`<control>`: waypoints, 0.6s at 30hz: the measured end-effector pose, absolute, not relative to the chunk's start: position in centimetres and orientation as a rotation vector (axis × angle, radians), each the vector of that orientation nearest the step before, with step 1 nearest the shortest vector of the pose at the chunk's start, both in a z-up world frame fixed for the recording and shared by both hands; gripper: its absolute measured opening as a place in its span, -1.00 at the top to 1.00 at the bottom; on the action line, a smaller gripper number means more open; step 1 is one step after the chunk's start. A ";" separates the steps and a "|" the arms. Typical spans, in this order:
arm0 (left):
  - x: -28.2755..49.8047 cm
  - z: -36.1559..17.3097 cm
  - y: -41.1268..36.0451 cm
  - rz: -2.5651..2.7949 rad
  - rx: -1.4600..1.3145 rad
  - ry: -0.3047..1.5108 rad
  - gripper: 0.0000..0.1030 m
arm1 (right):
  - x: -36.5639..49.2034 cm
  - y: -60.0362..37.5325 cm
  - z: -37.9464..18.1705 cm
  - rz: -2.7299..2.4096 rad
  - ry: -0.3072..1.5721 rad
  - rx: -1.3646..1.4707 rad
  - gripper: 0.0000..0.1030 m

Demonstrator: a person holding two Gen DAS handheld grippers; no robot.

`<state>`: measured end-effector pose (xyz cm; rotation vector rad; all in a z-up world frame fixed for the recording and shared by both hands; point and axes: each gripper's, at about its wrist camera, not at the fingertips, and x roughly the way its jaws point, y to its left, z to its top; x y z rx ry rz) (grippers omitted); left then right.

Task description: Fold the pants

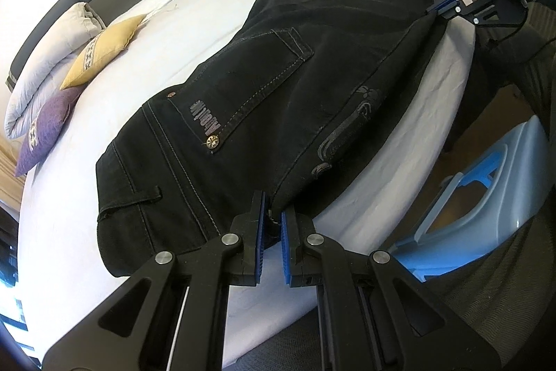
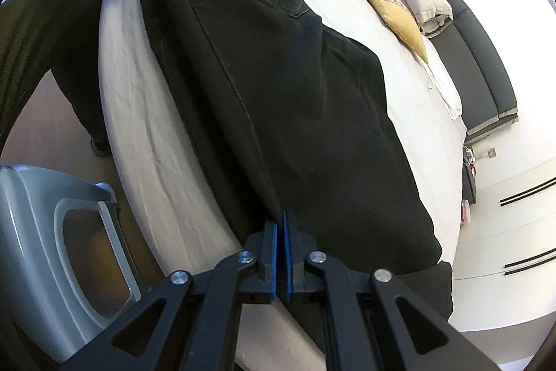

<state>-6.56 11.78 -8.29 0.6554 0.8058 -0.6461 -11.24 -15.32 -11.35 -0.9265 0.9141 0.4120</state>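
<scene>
The black pants (image 1: 264, 99) lie along the near edge of the bed (image 1: 104, 266), the left gripper (image 1: 273, 225) pinching the waist end and the right gripper (image 2: 280, 232) clamping the leg end.

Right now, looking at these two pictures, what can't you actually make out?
- Left wrist view: the text printed on the pants is too blurred to read.
- Left wrist view: how much cloth the left gripper pinches is hidden by its fingers.
- Right wrist view: the pant hems run under the right gripper, out of sight.
- Both views: the plastic stool is cut off by the edge.
</scene>
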 end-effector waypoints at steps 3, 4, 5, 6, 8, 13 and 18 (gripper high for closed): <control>-6.5 -8.5 12.0 -0.643 0.653 0.805 0.87 | -11.6 -15.0 -11.4 0.402 0.907 -0.946 0.92; -6.5 -8.5 12.0 -0.640 0.651 0.801 0.87 | -11.8 -15.0 -11.3 0.400 0.905 -0.947 0.92; -6.6 -8.5 12.1 -0.638 0.647 0.801 0.87 | -11.9 -15.0 -11.3 0.398 0.904 -0.942 0.92; -6.6 -8.6 12.2 -0.637 0.645 0.802 0.87 | -12.0 -15.0 -11.2 0.397 0.904 -0.935 0.92; -6.6 -8.8 12.3 -0.634 0.641 0.804 0.87 | -12.1 -15.1 -11.2 0.395 0.904 -0.925 0.92; -6.3 -9.8 12.4 -0.613 0.643 0.790 0.77 | -12.0 -15.3 -12.3 0.398 0.920 -0.921 0.87; -6.0 -10.0 12.6 -0.574 0.669 0.814 0.32 | -12.7 -16.2 -11.5 0.350 0.869 -0.888 0.04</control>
